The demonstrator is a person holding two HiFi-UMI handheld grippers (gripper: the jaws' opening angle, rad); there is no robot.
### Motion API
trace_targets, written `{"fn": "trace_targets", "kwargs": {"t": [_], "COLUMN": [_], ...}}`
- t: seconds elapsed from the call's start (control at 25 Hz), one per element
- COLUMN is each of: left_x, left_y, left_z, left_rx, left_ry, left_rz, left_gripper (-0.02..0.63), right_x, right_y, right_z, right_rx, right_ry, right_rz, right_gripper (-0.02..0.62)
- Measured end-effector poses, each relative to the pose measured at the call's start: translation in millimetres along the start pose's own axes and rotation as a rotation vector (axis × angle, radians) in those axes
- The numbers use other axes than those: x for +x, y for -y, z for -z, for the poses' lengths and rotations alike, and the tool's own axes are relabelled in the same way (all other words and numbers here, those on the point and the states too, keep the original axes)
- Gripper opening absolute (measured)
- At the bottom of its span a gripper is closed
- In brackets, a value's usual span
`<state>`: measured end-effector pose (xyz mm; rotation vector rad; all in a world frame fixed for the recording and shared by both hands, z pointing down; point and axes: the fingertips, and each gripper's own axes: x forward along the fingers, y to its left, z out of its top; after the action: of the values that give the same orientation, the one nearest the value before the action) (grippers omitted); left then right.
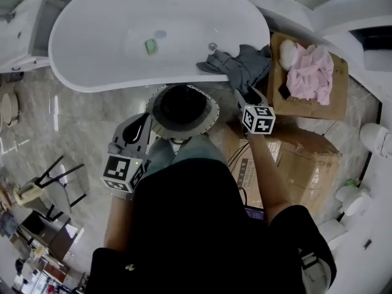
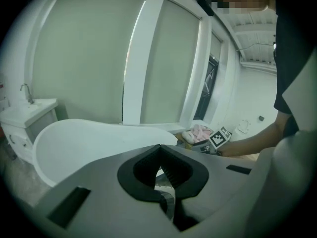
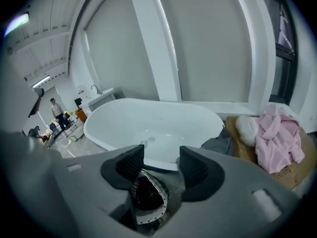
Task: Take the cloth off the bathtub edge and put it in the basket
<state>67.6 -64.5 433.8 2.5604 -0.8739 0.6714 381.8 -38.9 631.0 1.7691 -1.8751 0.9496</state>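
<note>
A grey cloth (image 1: pixel 237 64) hangs crumpled over the right end of the white bathtub (image 1: pixel 110 72) rim. Just right of it stands a brown box-like basket (image 1: pixel 334 106) holding a pink cloth (image 1: pixel 312 72) and a white bundle. My right gripper (image 1: pixel 246 97) is low beside the cloth's hanging end; in the right gripper view its jaws (image 3: pixel 162 163) stand open with nothing between them, the grey cloth (image 3: pixel 218 145) to their right. My left gripper (image 1: pixel 142 121) hangs over the floor, away from the tub, with its jaws (image 2: pixel 159 155) shut and empty.
A green object (image 1: pixel 150 46) lies in the tub near the drain. A white vanity (image 1: pixel 24 23) stands at the far left. Flat cardboard boxes (image 1: pixel 309 158) lie on the floor at the right, white fixtures (image 1: pixel 375 136) beyond them, and a chair (image 1: pixel 55 179) at the left.
</note>
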Motion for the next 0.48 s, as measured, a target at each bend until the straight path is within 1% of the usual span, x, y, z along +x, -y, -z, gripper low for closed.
{"fn": "trace_targets", "kwargs": {"t": [0.16, 0.32, 0.48], "left_x": [5, 8, 14], "left_y": [4, 10, 14], "left_z": [17, 32, 49], "left_rx": [-0.042, -0.079, -0.112], "left_ry": [-0.028, -0.052, -0.077], "left_rz": [-0.071, -0.119, -0.159], "left_gripper": [0.014, 0.014, 0.014], "right_x": [41, 82, 116], "right_y": [30, 55, 77], "right_z": [30, 57, 80], "right_rx": [-0.039, -0.087, -0.127], "right_ry": [-0.092, -0.169, -0.234], "right_rz": [-0.011, -0.017, -0.016], "right_gripper": [0.265, 0.319, 0.342]}}
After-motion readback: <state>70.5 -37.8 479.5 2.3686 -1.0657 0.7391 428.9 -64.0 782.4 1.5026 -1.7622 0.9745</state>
